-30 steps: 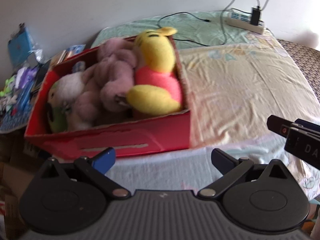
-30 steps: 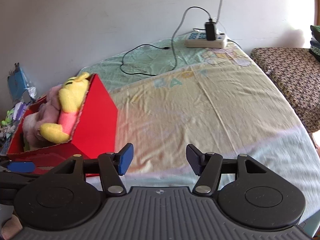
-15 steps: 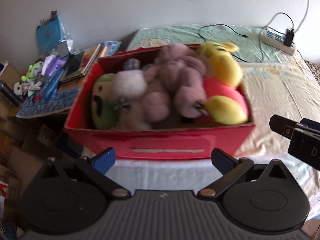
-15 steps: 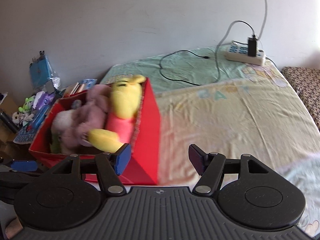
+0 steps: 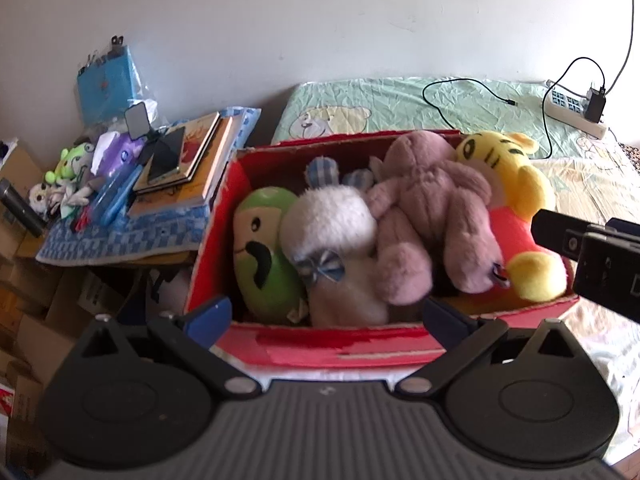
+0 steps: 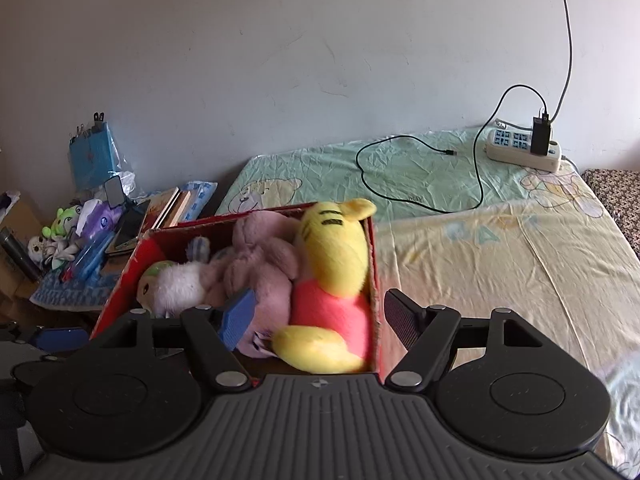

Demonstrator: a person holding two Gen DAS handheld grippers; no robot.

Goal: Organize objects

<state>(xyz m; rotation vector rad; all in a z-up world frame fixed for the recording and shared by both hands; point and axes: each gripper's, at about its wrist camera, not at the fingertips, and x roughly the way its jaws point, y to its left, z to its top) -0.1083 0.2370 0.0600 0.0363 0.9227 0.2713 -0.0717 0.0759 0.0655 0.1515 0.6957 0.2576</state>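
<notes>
Where plushies [image 5: 424, 220] crowd, box [image 5: 320, 346] floor (probably) hidden.

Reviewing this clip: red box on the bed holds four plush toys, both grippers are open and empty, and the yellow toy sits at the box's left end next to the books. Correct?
Not quite. The yellow toy is at the right end of the red box; the green toy is at the end nearest the books, as the left wrist view shows. Left gripper and right gripper are open and empty.

Left gripper [image 5: 326, 314] level, jaws spread wide, empty. Right gripper [image 6: 320, 314] level, jaws spread wide, empty.
</notes>
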